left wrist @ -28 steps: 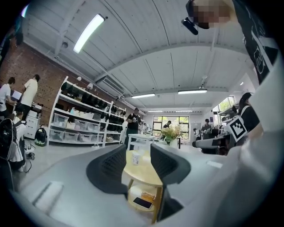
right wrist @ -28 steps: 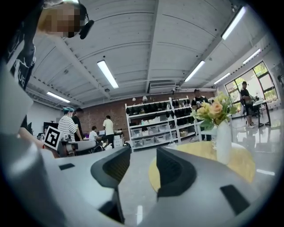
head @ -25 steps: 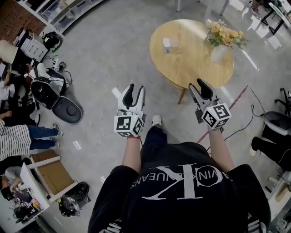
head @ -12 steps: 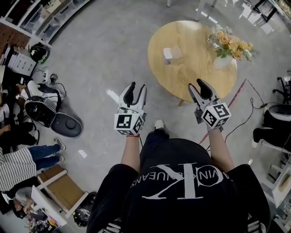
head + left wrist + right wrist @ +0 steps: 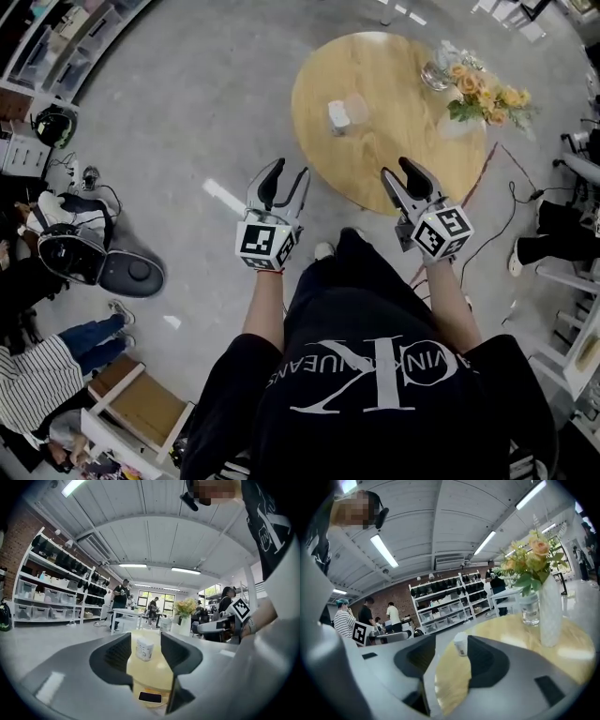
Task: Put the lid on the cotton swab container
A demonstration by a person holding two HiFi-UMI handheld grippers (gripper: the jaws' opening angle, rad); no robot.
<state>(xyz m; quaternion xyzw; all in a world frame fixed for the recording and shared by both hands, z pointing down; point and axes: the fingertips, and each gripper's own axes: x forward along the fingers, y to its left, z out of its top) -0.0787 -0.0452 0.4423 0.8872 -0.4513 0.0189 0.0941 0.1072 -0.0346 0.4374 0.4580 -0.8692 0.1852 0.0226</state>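
Note:
The cotton swab container [image 5: 338, 116], a small white tub, stands on the round wooden table [image 5: 394, 150], with a clear lid-like piece [image 5: 357, 106] lying just right of it. My left gripper [image 5: 284, 178] hovers over the floor just short of the table's near edge. My right gripper [image 5: 401, 173] is over that edge. Both are open and have just been opening, with nothing between the jaws. The left gripper [image 5: 145, 645] frames the container [image 5: 144, 649] far ahead. Past the right gripper [image 5: 452, 654] the container [image 5: 461, 644] shows near the right jaw's tip.
A white vase of flowers [image 5: 469, 94] and a glass [image 5: 436, 70] stand at the table's far right; the vase [image 5: 548, 616] looms close to the right gripper. On the floor are a black case [image 5: 131, 274], a wooden stool [image 5: 141, 412] and a cable [image 5: 497, 225]. People sit at left.
Both grippers have moved forward toward the table, which now lies closer to them. Their jaws stand slightly wider apart. The person has stepped forward.

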